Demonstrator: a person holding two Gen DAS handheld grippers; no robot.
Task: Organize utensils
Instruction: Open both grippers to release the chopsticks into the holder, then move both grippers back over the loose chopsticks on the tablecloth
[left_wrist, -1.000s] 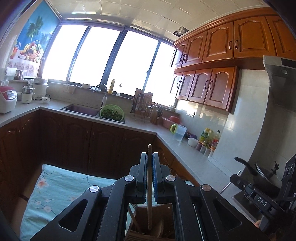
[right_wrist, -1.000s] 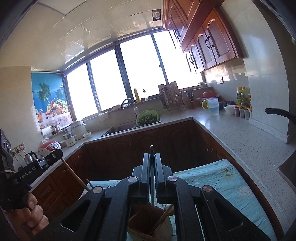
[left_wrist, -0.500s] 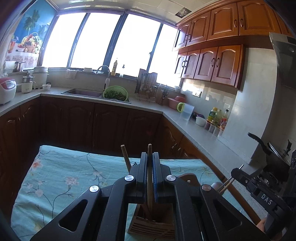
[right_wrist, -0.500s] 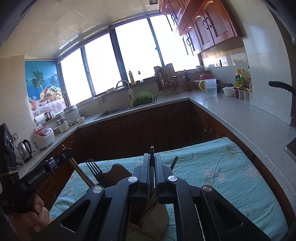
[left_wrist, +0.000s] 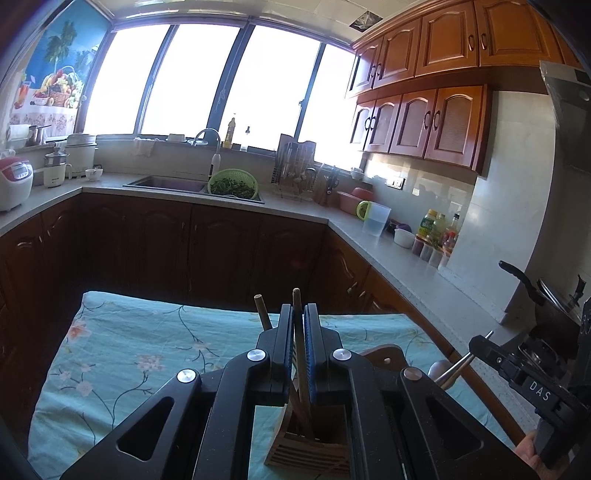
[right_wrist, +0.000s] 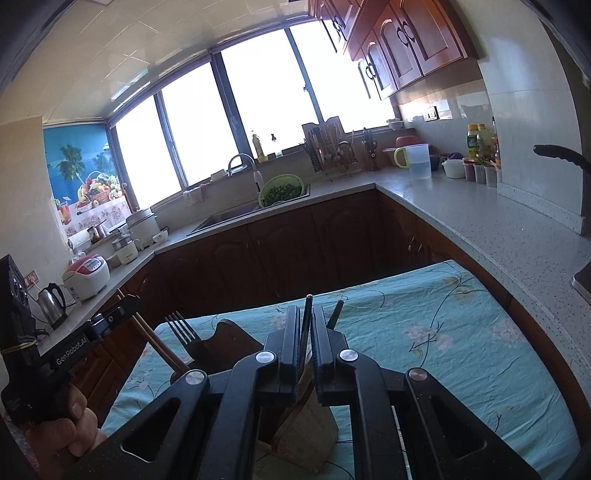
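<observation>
In the left wrist view my left gripper (left_wrist: 297, 314) is shut on a wooden chopstick (left_wrist: 300, 354), whose lower end stands in the wooden utensil holder (left_wrist: 314, 446). A second chopstick (left_wrist: 261, 312) leans just left of the jaws. My right gripper (right_wrist: 306, 314) hangs over the same holder (right_wrist: 306, 432). Its jaws are opening, and a thin dark utensil handle (right_wrist: 306, 325) stands loosely in the gap. Another dark handle (right_wrist: 335, 314) rises beside it. A fork (right_wrist: 181, 328) stands in the holder's dark left part. Each gripper shows at the edge of the other's view.
The holder stands on a table under a teal flowered cloth (left_wrist: 122, 354). Dark cabinets and a grey counter (right_wrist: 498, 229) wrap around it, with a sink and a green colander (left_wrist: 232, 184). A black pan (left_wrist: 546, 302) sits at the right, a person's hand (right_wrist: 66, 424) at the lower left.
Both grippers have sunk toward the holder, bringing the cloth and holder into view. The right jaws have parted a little around the dark handle. The left chopstick now leans slightly.
</observation>
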